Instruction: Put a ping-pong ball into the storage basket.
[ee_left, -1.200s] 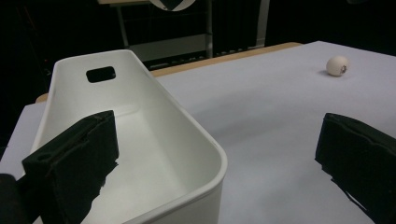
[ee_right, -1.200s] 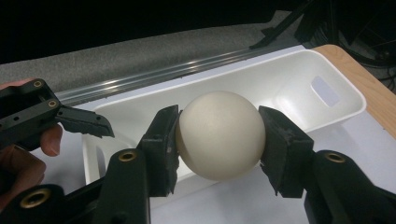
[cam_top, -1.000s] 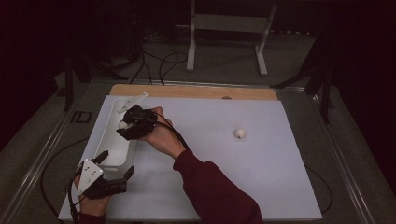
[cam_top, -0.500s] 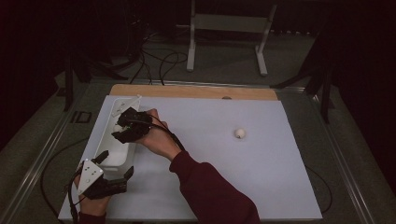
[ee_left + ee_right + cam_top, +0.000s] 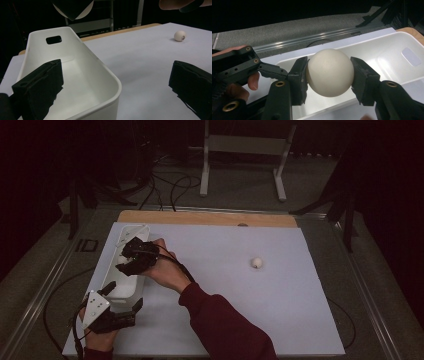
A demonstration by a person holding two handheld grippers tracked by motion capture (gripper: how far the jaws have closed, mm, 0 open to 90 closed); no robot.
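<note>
My right gripper (image 5: pixel 329 75) is shut on a white ball (image 5: pixel 330 72), one pad on each side of it. It hangs over the long white bin (image 5: pixel 387 50), above the bin's middle (image 5: pixel 120 287) in the high view, where that right gripper (image 5: pixel 129 265) reaches in from the right. My left gripper (image 5: pixel 125 295) stands open at the bin's near end. In the left gripper view one jaw is inside the bin (image 5: pixel 110 75) and the other outside it over the white sheet. A second small white ball (image 5: pixel 257 263) lies on the sheet to the right; it is the ball (image 5: pixel 180 35) far off in that view.
A white sheet (image 5: pixel 280 320) covers the table, with a strip of wood (image 5: pixel 210 218) along its far edge. Metal rails run along both sides. Cables and a white stand (image 5: pixel 245 145) are on the floor beyond the table.
My right gripper has shifted slightly left and nearer, over the bin, with the ball still in it. The left gripper has stayed where it was.
</note>
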